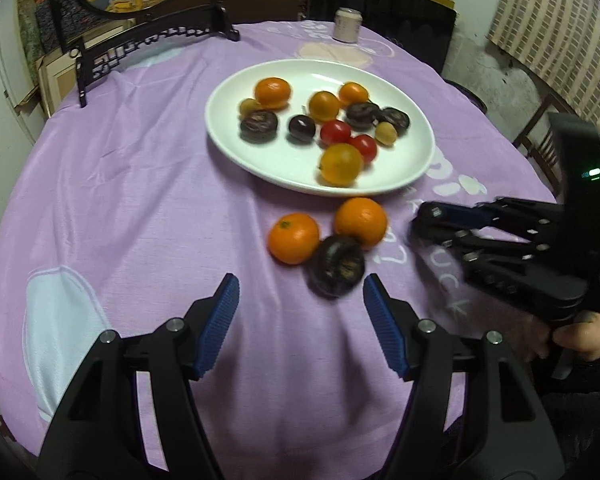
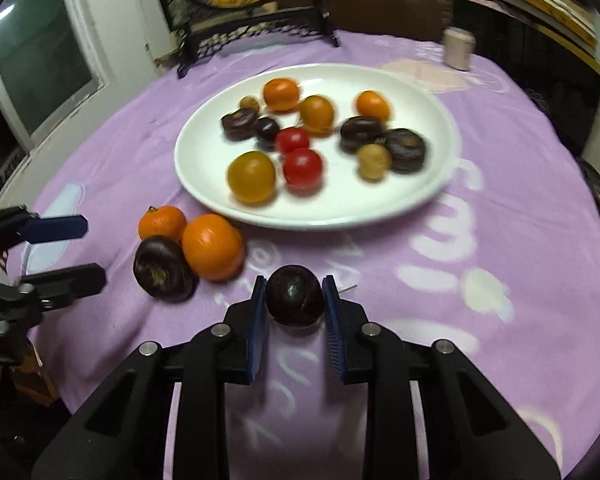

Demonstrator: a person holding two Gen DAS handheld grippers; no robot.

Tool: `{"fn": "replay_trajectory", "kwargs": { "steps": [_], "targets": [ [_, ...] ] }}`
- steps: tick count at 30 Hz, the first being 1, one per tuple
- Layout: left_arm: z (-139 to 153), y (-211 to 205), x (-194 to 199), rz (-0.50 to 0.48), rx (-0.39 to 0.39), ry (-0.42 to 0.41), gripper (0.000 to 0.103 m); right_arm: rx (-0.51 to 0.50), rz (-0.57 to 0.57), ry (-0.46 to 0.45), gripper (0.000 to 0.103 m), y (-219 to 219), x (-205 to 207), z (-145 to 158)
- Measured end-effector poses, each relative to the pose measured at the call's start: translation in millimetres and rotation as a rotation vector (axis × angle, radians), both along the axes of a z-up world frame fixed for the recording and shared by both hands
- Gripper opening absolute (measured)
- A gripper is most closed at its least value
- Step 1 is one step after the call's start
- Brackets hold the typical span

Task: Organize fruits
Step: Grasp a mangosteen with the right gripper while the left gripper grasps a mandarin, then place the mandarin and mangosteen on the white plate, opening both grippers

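Observation:
A white plate [image 1: 260, 156] [image 2: 204, 184] holds several oranges, dark fruits, red tomatoes and small tan fruits. On the purple cloth before it lie two oranges [image 1: 294, 238] [image 1: 361, 222] and a dark fruit [image 1: 336, 266]; they also show in the right wrist view [image 2: 162, 223] [image 2: 212, 246] [image 2: 162, 268]. My left gripper [image 1: 300, 292] is open and empty, just short of that dark fruit. My right gripper [image 2: 294, 292] is shut on another dark fruit [image 2: 295, 295] above the cloth; it also shows in the left wrist view [image 1: 424, 224].
A pale can [image 1: 347, 25] [image 2: 458, 48] stands at the table's far side. A dark carved stand with a round picture [image 1: 140, 40] [image 2: 252, 36] sits at the back left. A chair [image 1: 540, 140] stands at the right edge.

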State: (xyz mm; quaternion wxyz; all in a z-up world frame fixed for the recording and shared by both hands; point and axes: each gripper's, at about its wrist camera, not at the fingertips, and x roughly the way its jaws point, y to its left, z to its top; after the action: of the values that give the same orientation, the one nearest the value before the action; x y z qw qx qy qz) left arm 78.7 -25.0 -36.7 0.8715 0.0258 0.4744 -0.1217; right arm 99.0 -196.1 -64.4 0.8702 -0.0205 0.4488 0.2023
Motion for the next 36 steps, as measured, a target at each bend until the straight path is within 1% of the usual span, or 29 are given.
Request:
{"fn": "replay_trajectory", "kwargs": {
  "steps": [2, 4, 6, 7, 8, 12, 15, 18, 19, 20, 21, 24, 25, 28, 31, 33, 36],
  "targets": [
    [-2, -6, 3, -0.007, 0.019, 0.004, 0.067, 0.019, -0.029, -0.003, 0.028, -13, -7, 4],
    [-2, -5, 9, 0.01, 0.049, -0.016, 0.067, 0.035, -0.054, -0.007, 0.028, -25, -14, 6],
    [-2, 1, 18, 0.055, 0.111, -0.045, 0.067, 0.049, -0.066, -0.006, 0.028, -33, -20, 7],
    [-2, 6, 23, 0.076, 0.153, -0.063, 0.067, 0.053, -0.069, -0.004, 0.028, -36, -22, 8],
    [-2, 8, 26, 0.077, 0.167, -0.062, 0.067, 0.055, -0.072, -0.003, 0.028, -38, -24, 8],
    [-19, 17, 36, 0.047, 0.195, 0.002, 0.066, 0.071, -0.08, -0.001, 0.028, -44, -26, 10],
    [-32, 8, 37, 0.005, 0.176, 0.038, 0.065, 0.081, -0.073, 0.004, 0.028, -41, -26, 10],
    [-35, -3, 42, -0.018, 0.173, 0.018, 0.061, 0.089, -0.062, 0.017, 0.028, -38, -24, 9],
    [-35, -6, 46, -0.039, 0.142, 0.008, 0.058, 0.092, -0.058, 0.022, 0.028, -36, -23, 8],
    [-37, -9, 50, -0.06, 0.114, 0.01, 0.047, 0.093, -0.055, 0.026, 0.028, -35, -23, 8],
    [-40, -14, 53, -0.077, 0.105, 0.023, 0.04, 0.094, -0.051, 0.029, 0.028, -33, -22, 8],
    [-43, -26, 54, -0.093, 0.163, -0.023, 0.037, 0.091, -0.045, 0.026, 0.028, -29, -23, 11],
    [-42, -27, 54, -0.1, 0.16, -0.029, 0.037, 0.09, -0.046, 0.027, 0.028, -29, -23, 11],
    [-43, -22, 56, -0.093, 0.114, -0.023, 0.036, 0.085, -0.048, 0.032, 0.028, -26, -21, 11],
    [-41, -21, 47, -0.084, 0.098, -0.042, 0.035, 0.077, -0.041, 0.028, 0.028, -21, -21, 13],
    [-34, -19, 40, -0.081, 0.081, -0.062, 0.035, 0.074, -0.037, 0.021, 0.028, -19, -22, 17],
    [-21, -14, 29, -0.082, 0.034, -0.082, 0.035, 0.073, -0.033, 0.005, 0.028, -16, -23, 23]
  ]
}}
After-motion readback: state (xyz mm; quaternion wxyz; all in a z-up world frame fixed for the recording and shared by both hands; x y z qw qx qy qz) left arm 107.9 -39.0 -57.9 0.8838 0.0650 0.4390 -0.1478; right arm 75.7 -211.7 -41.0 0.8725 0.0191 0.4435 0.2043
